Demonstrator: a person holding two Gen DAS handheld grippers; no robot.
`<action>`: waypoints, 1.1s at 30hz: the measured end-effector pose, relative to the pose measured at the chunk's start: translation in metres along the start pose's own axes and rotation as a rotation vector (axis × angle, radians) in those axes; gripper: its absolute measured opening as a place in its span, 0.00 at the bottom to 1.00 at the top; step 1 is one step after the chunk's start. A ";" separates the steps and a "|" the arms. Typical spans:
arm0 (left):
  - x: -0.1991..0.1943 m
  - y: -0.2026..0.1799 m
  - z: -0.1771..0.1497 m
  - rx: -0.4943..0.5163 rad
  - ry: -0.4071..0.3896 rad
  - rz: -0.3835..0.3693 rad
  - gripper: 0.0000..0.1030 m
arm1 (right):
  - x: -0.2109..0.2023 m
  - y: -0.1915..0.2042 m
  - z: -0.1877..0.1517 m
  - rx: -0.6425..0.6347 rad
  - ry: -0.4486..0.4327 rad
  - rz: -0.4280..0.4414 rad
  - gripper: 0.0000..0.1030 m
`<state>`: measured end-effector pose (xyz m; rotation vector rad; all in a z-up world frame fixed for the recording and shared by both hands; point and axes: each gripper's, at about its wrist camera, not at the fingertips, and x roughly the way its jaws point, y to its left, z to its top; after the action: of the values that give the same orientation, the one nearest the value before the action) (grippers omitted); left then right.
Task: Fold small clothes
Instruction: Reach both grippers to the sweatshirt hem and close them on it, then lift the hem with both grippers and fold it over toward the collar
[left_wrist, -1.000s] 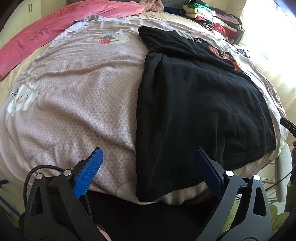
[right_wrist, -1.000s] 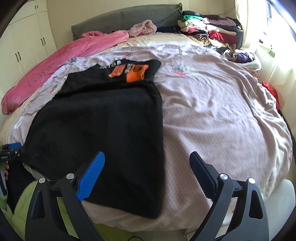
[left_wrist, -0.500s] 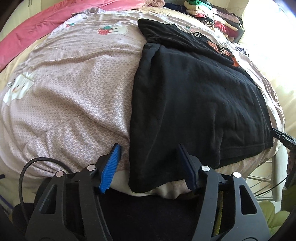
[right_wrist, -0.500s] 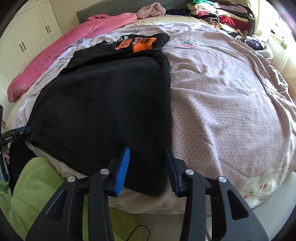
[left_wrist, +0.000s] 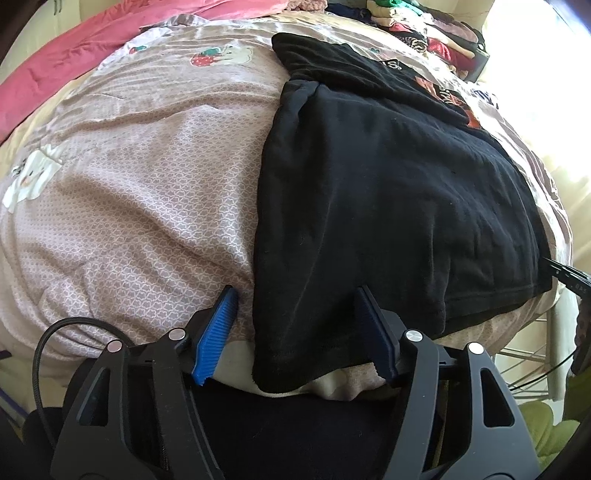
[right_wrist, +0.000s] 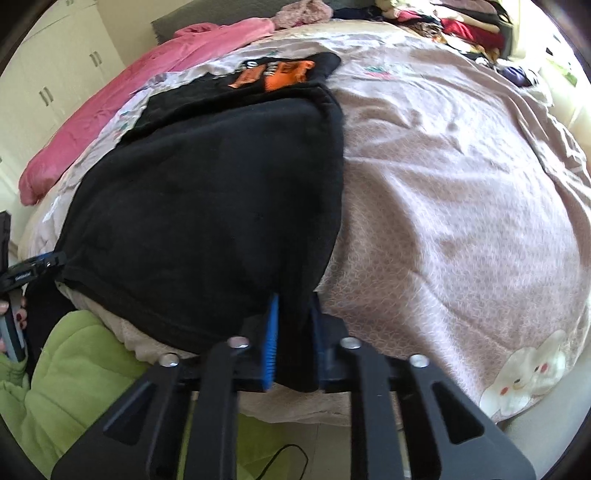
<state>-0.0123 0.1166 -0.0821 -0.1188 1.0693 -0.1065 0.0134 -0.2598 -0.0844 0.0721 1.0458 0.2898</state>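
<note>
The black garment (left_wrist: 388, 206) lies flat at the bed's (left_wrist: 140, 192) near edge, its sides already folded in to a long panel, hem corners hanging over that edge. The right gripper (right_wrist: 293, 347) pinches one hem corner between its fingers, while the left gripper (left_wrist: 295, 328) straddles the other corner, fingers spread. The lengthwise fold towards the orange print (right_wrist: 277, 74) appears left to do.
</note>
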 end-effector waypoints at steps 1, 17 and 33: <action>0.000 0.000 0.000 -0.001 0.001 0.001 0.55 | -0.004 0.001 0.001 -0.007 -0.006 0.007 0.11; -0.023 0.001 0.002 0.000 -0.034 -0.039 0.03 | -0.051 0.008 0.024 -0.040 -0.145 0.071 0.09; -0.065 -0.001 0.049 -0.034 -0.194 -0.081 0.02 | -0.069 0.004 0.051 -0.023 -0.251 0.108 0.09</action>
<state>-0.0001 0.1277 -0.0020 -0.1995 0.8735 -0.1470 0.0243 -0.2705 -0.0003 0.1412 0.7902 0.3800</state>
